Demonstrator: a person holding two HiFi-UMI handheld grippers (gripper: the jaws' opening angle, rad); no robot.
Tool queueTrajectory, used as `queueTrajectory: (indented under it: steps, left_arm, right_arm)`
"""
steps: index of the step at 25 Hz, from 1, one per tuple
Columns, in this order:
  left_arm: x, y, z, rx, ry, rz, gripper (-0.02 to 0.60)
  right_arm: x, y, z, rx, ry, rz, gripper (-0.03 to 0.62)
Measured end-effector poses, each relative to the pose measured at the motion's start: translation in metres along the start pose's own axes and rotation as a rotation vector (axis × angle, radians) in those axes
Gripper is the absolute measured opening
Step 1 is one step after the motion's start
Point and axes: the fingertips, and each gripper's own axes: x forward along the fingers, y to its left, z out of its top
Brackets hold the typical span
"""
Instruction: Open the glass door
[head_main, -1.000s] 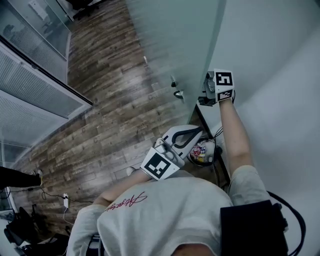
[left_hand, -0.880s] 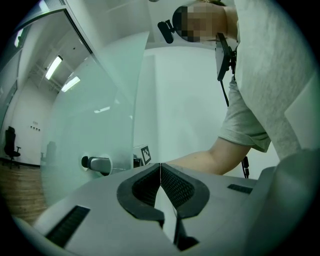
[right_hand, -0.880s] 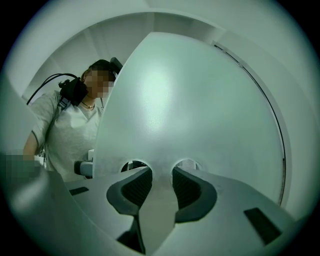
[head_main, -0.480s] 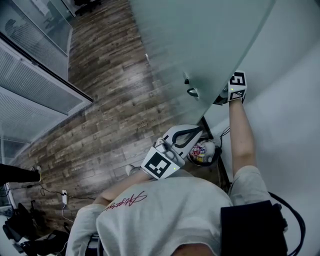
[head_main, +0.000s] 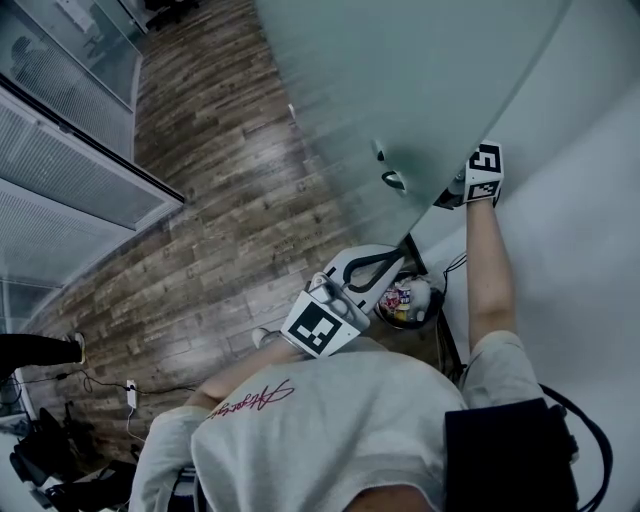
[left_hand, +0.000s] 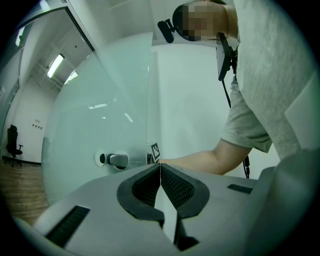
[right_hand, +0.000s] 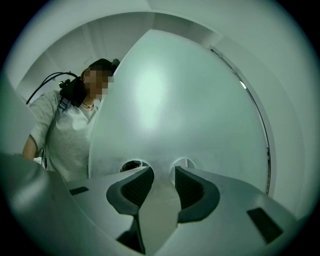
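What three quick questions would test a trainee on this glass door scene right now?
1. True or false: the left gripper has its jaws apart.
2. Which gripper is up at the glass door, beside its edge? A) left B) right C) both
3. Fill in: a metal ____ sticks out of the door's face.

Key:
1. False, the jaws are together with nothing between them.
2. B, the right gripper.
3. door handle
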Motion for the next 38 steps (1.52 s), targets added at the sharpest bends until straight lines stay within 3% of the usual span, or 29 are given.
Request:
queueTrajectory:
  steps: [6, 11, 13, 15, 24, 38]
  left_arm:
    - [0.003, 0.004, -0.004, 0.003, 0.001, -0.005, 0.017]
    - [-0.001, 0.008, -0.004, 0.003, -0.005, 0.008, 0.017]
    - [-0.003, 0.012, -0.005, -0.012, -0.007, 0.023, 0.017]
    - [-0.004, 0.016, -0.004, -0.014, -0.011, 0.037, 0.017]
    - [-0.014, 0.038, 0.003, -0.018, -0.046, 0.128, 0.017]
    - [-0.033, 0.035, -0.001, -0.021, -0.058, 0.153, 0.017]
  right_arm:
    - [-0.036, -0.010, -0.013, 0.003, -0.006, -0.157, 0.137]
    - [-0.072, 0.006, -0.004, -0.092, -0.085, -0.421, 0.128]
    - [-0.084, 0.021, 0.001, -0.136, -0.116, -0.546, 0.067]
    - [-0.086, 0.042, 0.004, -0.165, -0.130, -0.627, 0.049]
    - [-0.037, 0.133, -0.007, -0.164, -0.029, -0.793, 0.028]
    - [0.008, 0.139, -0.016, -0.113, -0.093, -0.936, 0.018]
